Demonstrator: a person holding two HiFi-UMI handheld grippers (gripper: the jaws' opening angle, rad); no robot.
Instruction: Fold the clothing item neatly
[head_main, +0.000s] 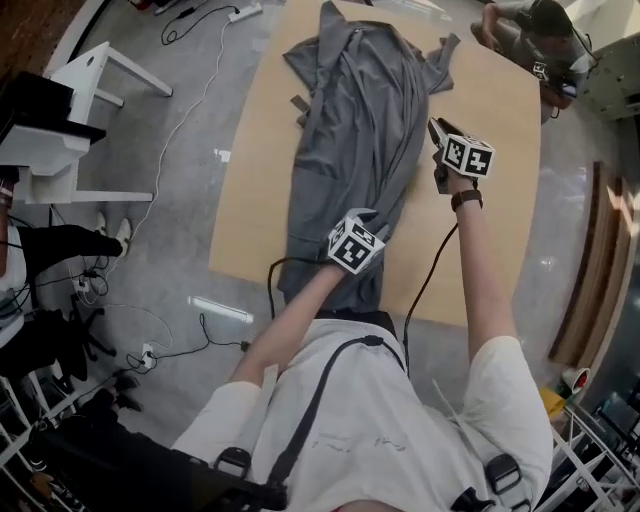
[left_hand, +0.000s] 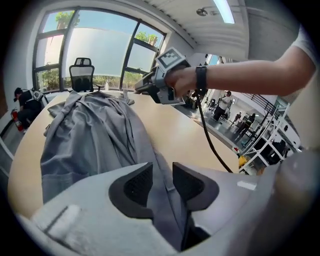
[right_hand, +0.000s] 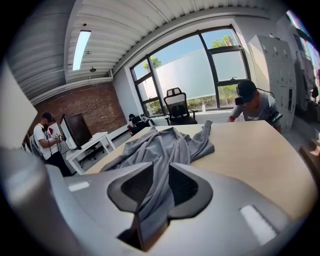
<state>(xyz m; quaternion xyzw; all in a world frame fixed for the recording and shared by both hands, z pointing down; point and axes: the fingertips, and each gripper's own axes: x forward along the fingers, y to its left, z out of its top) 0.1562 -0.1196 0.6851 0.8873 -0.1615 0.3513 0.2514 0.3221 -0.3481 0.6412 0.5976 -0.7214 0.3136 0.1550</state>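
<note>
A long grey garment (head_main: 355, 130) lies crumpled lengthwise on the tan table (head_main: 490, 240), its sleeves spread at the far end. My left gripper (head_main: 368, 226) is at the garment's near end, close to the table's front edge, and is shut on a fold of the grey cloth (left_hand: 162, 182). My right gripper (head_main: 437, 128) is further up at the garment's right edge, shut on a strip of the same cloth (right_hand: 161, 186) that runs back from its jaws to the heap (right_hand: 160, 145). In the left gripper view the right gripper (left_hand: 150, 86) hovers above the table to the right of the garment.
A person (head_main: 535, 35) crouches at the table's far right corner. To the left on the floor stand a white desk (head_main: 70, 110) and loose cables (head_main: 190, 110). A black cable (head_main: 430, 270) trails from my right gripper. An office chair (right_hand: 177, 107) stands beyond the table.
</note>
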